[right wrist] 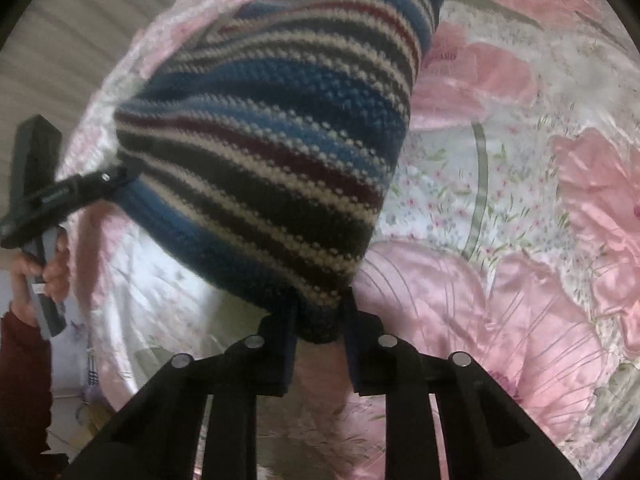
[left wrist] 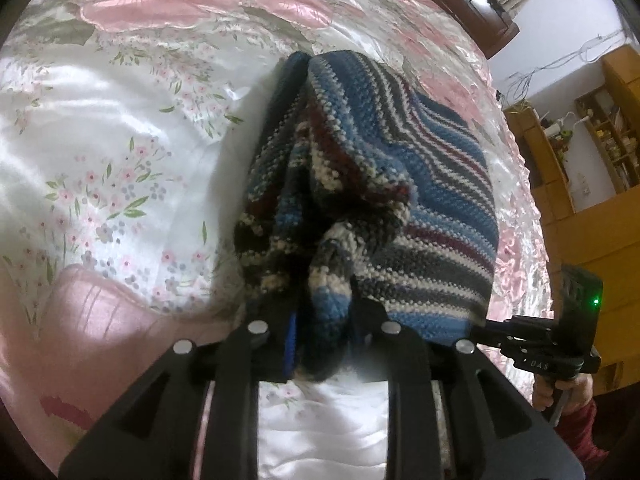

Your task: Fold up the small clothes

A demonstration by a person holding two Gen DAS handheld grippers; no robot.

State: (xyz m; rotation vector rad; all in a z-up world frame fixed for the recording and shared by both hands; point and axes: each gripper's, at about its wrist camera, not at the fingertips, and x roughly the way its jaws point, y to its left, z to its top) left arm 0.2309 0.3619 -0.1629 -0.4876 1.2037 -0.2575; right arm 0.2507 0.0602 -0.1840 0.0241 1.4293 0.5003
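Biggest worry here is the striped knit garment (left wrist: pixel 360 184) slipping out. It's thick, chunky yarn and each gripper only has a bunched bit of edge, so a quick swing could pull a corner free, and then the whole thing flops onto the floral bedspread (left wrist: pixel 100 140) in a heap. Second risk: the satin cover looks slick, so once the knit is laid down it may slide or drag when a layer gets folded over, and the edges won't line up. Also, the bit in the left gripper (left wrist: pixel 320 320) looks wadded up rather than flat, so the fold could come out lumpy unless that gets shaken out first.

As for where things are: the garment is held up off the bed, hanging between the two tools. The left gripper is clamped on a scrunched blue and cream section right at its fingertips, with the rest spreading away to the far right. In the right wrist view, the right gripper (right wrist: pixel 320 328) is pinched on the dark blue ribbed edge, and the striped panel fans out above it toward the far left, where the other tool bites the opposite end of that hem.
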